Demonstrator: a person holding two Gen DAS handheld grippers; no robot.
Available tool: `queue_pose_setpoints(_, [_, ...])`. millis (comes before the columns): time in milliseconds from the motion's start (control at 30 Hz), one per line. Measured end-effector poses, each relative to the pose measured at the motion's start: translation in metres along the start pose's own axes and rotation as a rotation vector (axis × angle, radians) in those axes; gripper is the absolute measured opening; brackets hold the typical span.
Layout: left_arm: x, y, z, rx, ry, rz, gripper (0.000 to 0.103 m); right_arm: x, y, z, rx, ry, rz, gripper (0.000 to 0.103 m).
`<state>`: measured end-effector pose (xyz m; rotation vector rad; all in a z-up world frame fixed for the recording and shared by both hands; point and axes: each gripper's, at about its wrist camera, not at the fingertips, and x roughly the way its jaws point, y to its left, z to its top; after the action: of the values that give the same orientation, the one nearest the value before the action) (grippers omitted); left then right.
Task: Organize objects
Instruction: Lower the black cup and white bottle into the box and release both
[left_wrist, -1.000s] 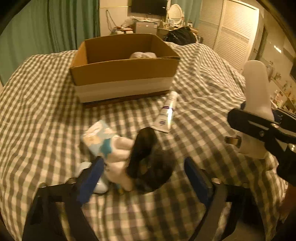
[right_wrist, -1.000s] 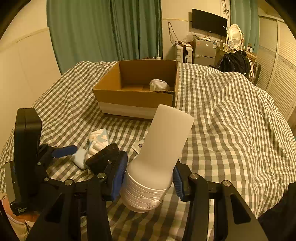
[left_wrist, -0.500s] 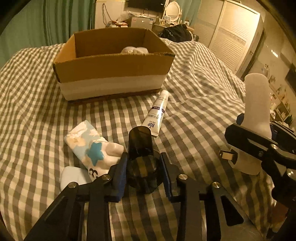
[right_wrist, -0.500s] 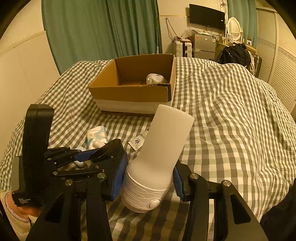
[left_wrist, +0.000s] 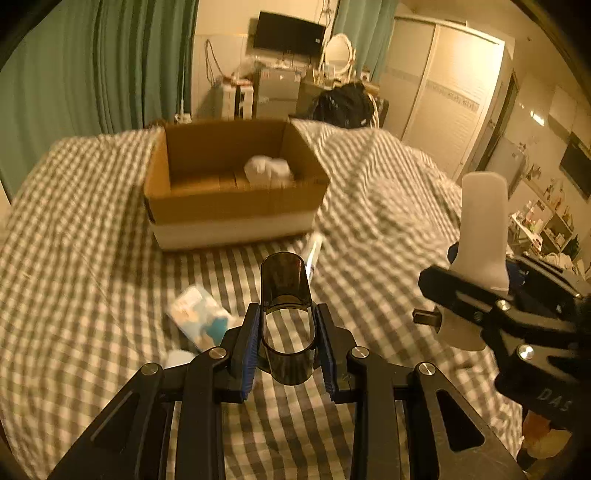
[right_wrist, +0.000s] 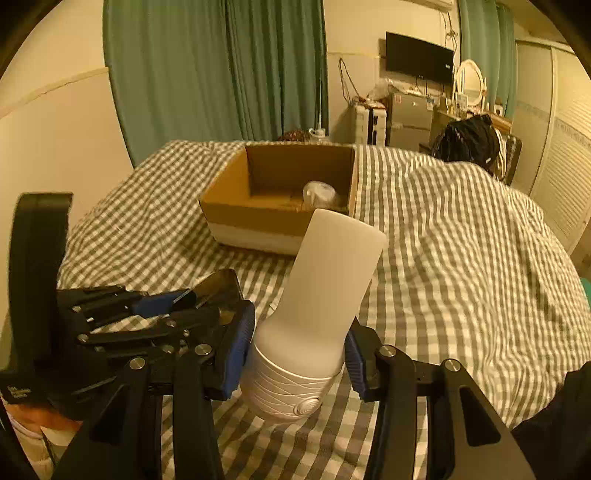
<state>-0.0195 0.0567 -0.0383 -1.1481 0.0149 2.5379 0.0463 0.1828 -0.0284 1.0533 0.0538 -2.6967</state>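
Note:
My left gripper (left_wrist: 288, 343) is shut on a dark translucent cup (left_wrist: 284, 295) and holds it above the checked bedspread. My right gripper (right_wrist: 299, 354) is shut on a white bottle-shaped device (right_wrist: 317, 302), also held above the bed; it shows in the left wrist view (left_wrist: 480, 240) too. An open cardboard box (left_wrist: 232, 206) stands ahead on the bed with a white crumpled item (left_wrist: 267, 168) inside. A blue-and-white packet (left_wrist: 199, 317) and a white tube (left_wrist: 314, 251) lie on the bed in front of the box.
The left gripper appears at the left of the right wrist view (right_wrist: 155, 317). A small white object (left_wrist: 177, 358) lies by the packet. Green curtains (right_wrist: 221, 74), a TV (right_wrist: 419, 57), a wardrobe (left_wrist: 450, 92) and a black bag (right_wrist: 469, 140) surround the bed.
My left gripper closed on the dark cup and lifted it off the bed. Both grippers have risen and face the box more squarely. The right gripper keeps its hold.

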Motion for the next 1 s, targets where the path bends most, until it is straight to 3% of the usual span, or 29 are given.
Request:
queue_pose_setpoints(433, [-0.024, 0.022, 0.065, -0.005, -0.129, 0.041, 0.029, -0.011, 0.010, 0.051, -0.080, -0.095, -0.005, 0.045])
queue_pose_setpoints(667, [-0.010, 0.042, 0.114, -0.011, -0.178, 0.086, 0.028, 0.019, 0.004, 0.099, -0.068, -0.118, 0.031, 0.045])
queue_pose_setpoints(1000, [0.054, 0.074, 0.165, -0.023, -0.169, 0.117, 0.028, 0.094, -0.008, 0.159, -0.027, -0.074, 0.084, 0.045])
